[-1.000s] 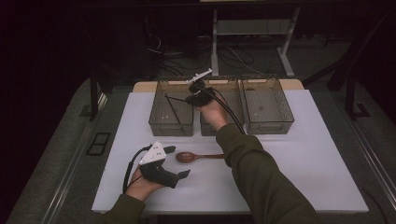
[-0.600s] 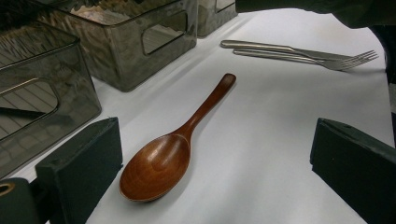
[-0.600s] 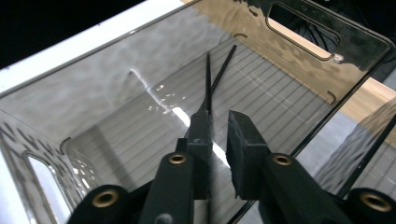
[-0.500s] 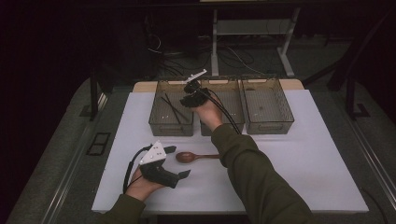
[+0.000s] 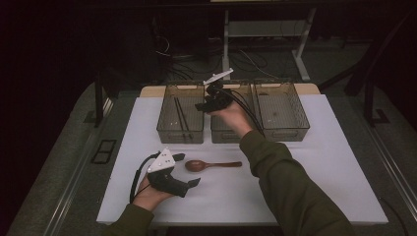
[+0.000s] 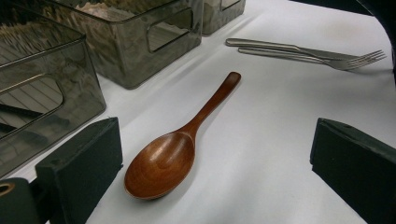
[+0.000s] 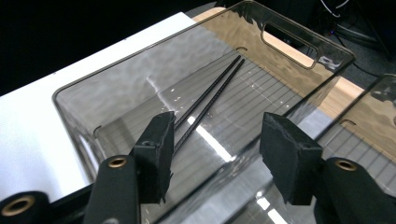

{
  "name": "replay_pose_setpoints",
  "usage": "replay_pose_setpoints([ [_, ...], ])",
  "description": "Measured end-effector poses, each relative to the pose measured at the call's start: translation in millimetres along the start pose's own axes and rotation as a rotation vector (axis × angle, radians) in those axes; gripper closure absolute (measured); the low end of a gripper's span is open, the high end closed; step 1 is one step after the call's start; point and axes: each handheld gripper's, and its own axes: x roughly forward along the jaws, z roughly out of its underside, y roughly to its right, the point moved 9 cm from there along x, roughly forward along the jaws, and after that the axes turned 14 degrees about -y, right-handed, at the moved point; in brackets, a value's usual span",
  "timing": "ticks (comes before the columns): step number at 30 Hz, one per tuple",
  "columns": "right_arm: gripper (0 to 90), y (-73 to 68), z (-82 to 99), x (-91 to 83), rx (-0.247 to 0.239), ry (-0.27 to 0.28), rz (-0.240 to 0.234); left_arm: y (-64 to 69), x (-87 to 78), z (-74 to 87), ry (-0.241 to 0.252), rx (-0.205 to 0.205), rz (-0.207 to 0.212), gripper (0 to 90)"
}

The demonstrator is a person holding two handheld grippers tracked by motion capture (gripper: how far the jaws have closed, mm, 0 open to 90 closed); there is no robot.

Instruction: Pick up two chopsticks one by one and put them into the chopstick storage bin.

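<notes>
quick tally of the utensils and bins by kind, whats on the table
bins: 3
chopsticks: 2, in the left bin
wooden spoon: 1
fork: 1
another metal utensil beside the fork, kind unclear: 1
total: 8

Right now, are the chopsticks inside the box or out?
Inside. The chopsticks lie flat on the left bin's floor, under the open right gripper.

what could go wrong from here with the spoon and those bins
The left gripper stands open just short of the wooden spoon; closing on its rounded bowl might squirt it away. The right gripper hangs open over the wall between the left bin, which holds chopsticks, and the middle bin, and could clip that wall.
</notes>
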Motion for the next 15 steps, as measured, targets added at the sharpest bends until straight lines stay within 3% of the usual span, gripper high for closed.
replay_pose_setpoints([
  [15,33.0,4.5,38.1,-34.9,-0.055,0.02,-0.018,-1.2,-1.4,2.6,0.003,-0.002,0.003,1.2],
])
